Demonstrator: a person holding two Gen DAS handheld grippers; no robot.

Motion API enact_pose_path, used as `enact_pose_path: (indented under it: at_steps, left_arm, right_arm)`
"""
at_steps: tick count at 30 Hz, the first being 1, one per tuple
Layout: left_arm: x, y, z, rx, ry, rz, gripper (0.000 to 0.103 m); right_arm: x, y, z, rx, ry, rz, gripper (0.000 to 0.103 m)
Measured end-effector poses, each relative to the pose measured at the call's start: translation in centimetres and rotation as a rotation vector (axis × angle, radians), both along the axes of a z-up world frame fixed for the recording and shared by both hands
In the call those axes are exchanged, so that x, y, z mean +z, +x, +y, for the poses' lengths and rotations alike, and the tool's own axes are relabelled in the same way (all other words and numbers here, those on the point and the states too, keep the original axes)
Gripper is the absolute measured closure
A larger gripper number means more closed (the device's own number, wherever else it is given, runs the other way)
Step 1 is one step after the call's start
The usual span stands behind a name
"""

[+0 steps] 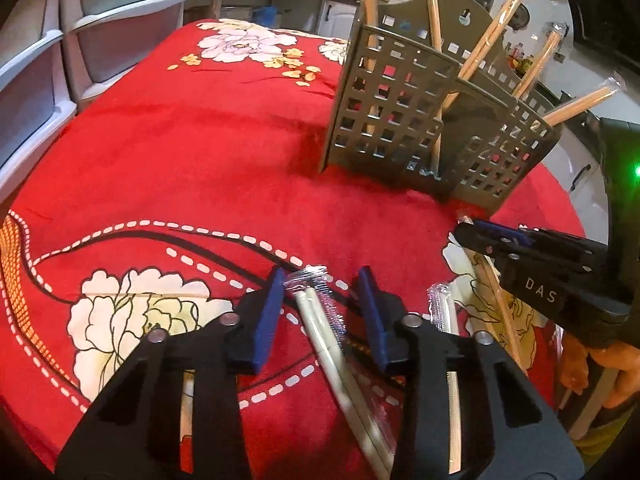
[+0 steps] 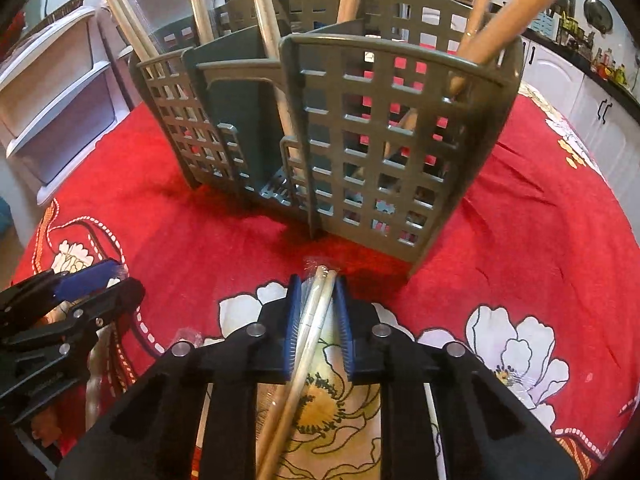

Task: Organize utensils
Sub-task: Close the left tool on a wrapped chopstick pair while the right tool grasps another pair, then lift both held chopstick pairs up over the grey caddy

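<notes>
Clear film sleeves wrapped each chopstick pair, so the pairs were judged light, stiff along their length and slippery at the surface; a hold near one end, across both sticks, seemed the surest way to lift and tip a pair into the caddy [image 1: 404, 120].

Left wrist view: the left gripper [image 1: 324, 304] stood over a pale pair [image 1: 320, 320] lying on the red floral tabletop [image 1: 180, 152] toward its near edge. The jaws straddled the pair's tip with a gap showing on either side, so they were not yet pressing it. A second sleeved pair [image 1: 444, 312] lay just beside it, and wooden pairs lay beneath the right gripper [image 1: 476, 236]. Only this view showed that spread of loose pairs and a hand [image 1: 600, 368] at the right edge.

Right wrist view: the right gripper [image 2: 318, 320] had its jaws clenched on a pale pair [image 2: 316, 320] near its tip, the tip pointing at the caddy's [image 2: 384, 152] foot. Only this view showed the caddy's open middle compartment, with pale pairs already standing in the left one and wooden pairs in the right. The left gripper [image 2: 100, 284] appeared at the left edge, its grip unreadable from there.
</notes>
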State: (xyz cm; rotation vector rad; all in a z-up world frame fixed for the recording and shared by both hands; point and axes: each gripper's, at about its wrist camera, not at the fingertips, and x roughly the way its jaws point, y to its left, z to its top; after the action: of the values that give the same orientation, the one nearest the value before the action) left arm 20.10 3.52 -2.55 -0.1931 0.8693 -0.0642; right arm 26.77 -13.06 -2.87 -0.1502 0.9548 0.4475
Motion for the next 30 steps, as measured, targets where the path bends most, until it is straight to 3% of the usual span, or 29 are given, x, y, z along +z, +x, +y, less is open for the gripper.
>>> enact_pose_path:
  at_steps: [6,12,30]
  left_arm:
    - [0.1,-0.1,-0.1,-0.017,-0.029,0.003,0.092]
    - [0.7,-0.4,0.8,-0.025,-0.116,-0.006,0.095]
    - [10.0,-2.8,0.6,-0.040,-0.097,-0.229,0.097]
  right_arm:
    - [0.6,0.3,0.0,0.004,0.065,0.024,0.092]
    - [2.4,-0.9,0.2,0.019,0.099,-0.012,0.092]
    - [10.7,-6.8,-1.3,0.103,0.209,-0.198,0.092]
